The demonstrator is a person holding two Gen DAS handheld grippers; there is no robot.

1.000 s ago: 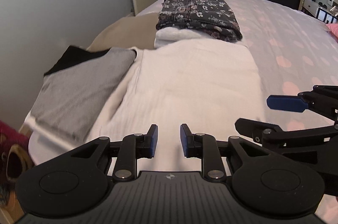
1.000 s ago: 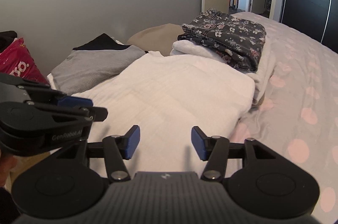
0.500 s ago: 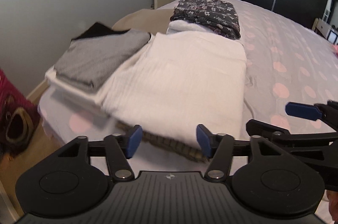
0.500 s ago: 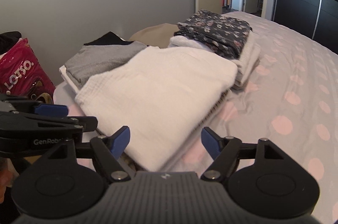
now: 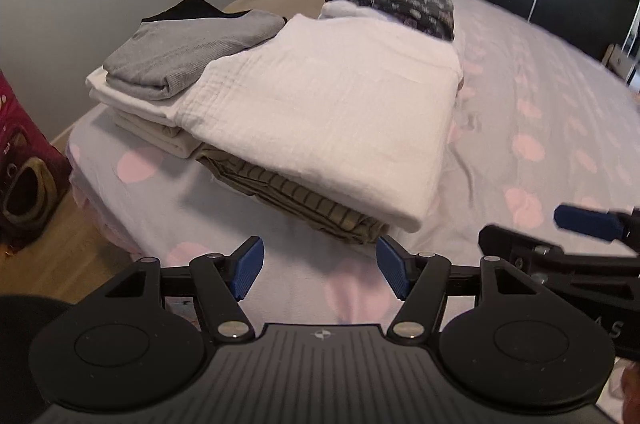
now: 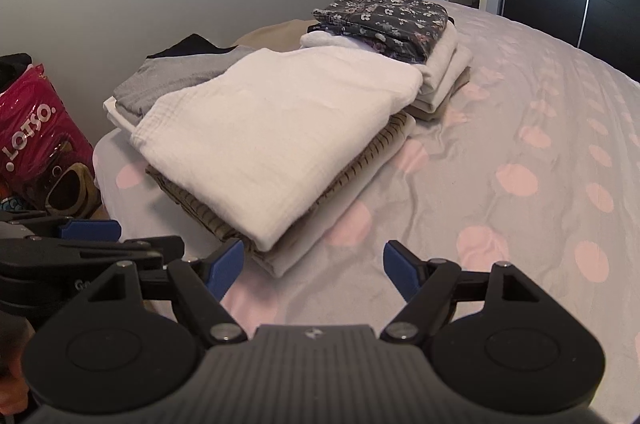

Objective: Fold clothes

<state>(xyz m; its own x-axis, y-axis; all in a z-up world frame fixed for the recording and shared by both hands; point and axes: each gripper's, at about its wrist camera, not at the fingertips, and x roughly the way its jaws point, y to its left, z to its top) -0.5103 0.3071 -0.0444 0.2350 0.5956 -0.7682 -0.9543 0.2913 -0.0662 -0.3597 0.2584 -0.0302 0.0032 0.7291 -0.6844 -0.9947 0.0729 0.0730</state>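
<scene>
Left gripper (image 5: 319, 273), right gripper (image 6: 313, 269): both spread, empty; three folded-clothes stacks (image 6: 276, 136).

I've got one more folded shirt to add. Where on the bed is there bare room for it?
Free: the dotted bedspread right of the white folded garment, and the strip between that pile and the open right gripper. Crowded: the wall side, with the grey stack and floral pile.

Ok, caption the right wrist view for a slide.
Open right gripper faces a folded white garment topping a stack on the dotted bedspread.
</scene>
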